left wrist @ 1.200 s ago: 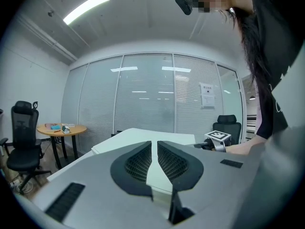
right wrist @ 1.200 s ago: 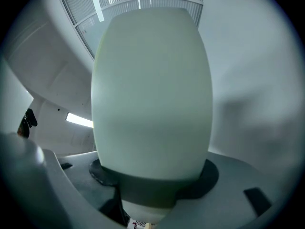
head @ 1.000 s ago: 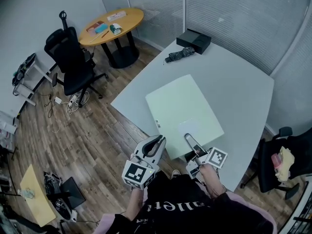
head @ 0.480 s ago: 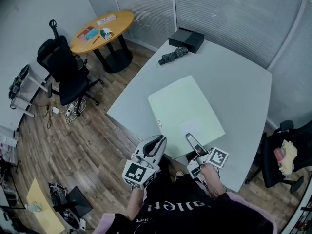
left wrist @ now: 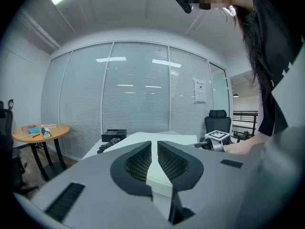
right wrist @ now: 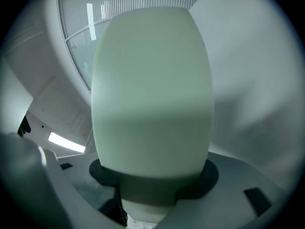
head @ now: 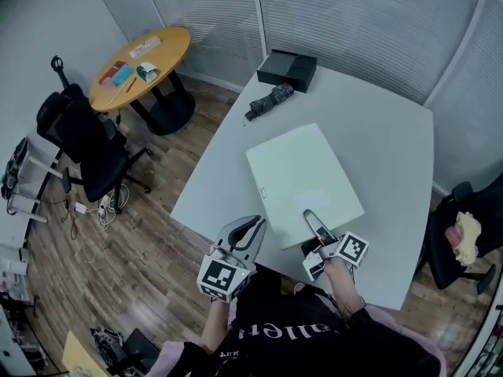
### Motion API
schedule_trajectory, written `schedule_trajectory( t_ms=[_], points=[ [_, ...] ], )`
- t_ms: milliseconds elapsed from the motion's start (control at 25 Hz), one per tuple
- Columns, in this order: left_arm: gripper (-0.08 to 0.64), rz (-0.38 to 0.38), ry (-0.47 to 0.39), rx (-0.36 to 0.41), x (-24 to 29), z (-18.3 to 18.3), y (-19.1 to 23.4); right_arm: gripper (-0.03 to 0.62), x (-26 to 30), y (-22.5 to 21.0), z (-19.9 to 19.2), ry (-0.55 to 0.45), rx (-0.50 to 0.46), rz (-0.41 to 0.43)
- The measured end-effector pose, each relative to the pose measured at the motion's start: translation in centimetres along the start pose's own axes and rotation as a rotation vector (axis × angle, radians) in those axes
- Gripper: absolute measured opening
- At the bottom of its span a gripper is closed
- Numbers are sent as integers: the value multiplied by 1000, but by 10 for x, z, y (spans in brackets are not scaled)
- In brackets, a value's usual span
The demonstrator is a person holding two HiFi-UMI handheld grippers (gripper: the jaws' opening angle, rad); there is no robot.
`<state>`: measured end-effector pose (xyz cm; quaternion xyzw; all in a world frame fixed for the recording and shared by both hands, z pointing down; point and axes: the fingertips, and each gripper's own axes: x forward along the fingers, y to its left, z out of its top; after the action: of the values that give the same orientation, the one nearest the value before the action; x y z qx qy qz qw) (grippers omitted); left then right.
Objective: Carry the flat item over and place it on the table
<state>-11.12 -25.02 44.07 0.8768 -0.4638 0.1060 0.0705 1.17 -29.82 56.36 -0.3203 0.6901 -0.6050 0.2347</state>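
Observation:
A pale green flat board [head: 302, 181] lies level over the near part of the grey table [head: 385, 148], its near edge overhanging the table's edge. My right gripper [head: 314, 225] is shut on that near edge. In the right gripper view the board [right wrist: 152, 89] fills the picture, clamped between the dark pads [right wrist: 143, 178]. Whether the board rests on the tabletop I cannot tell. My left gripper [head: 250, 230] hangs left of the board, off the table's edge, shut and holding nothing. In its own view the left gripper [left wrist: 154, 163] shows its pads pressed together.
A black box [head: 287, 69] and a folded dark umbrella [head: 269, 100] lie at the table's far corner. A round wooden table [head: 141, 63] with small items and a black office chair [head: 78, 140] stand to the left on the wood floor. Another chair [head: 464, 234] stands at the right.
The view has swung left to right, and the board now sits a little further over the table. Both grippers keep the same grip and spacing.

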Motion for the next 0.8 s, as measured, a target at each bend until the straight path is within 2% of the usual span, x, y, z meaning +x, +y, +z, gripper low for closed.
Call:
schedule_trajectory(
  t_ms=[240, 280, 360, 400, 800],
  points=[
    [60, -87, 11, 23, 23, -2, 46, 288, 53, -18, 16, -80, 58, -61],
    [73, -103, 14, 20, 27, -3, 52, 288, 62, -22, 19, -99, 77, -69],
    [159, -133, 36, 22, 35, -9, 64, 288, 81, -26, 23, -137, 136, -71],
    [186, -147, 50, 33, 38, -12, 70, 288, 89, -29, 24, -155, 157, -75],
    [222, -247, 141, 163, 77, -58, 117, 288, 154, -67, 45, -286, 258, -161]
  ],
)
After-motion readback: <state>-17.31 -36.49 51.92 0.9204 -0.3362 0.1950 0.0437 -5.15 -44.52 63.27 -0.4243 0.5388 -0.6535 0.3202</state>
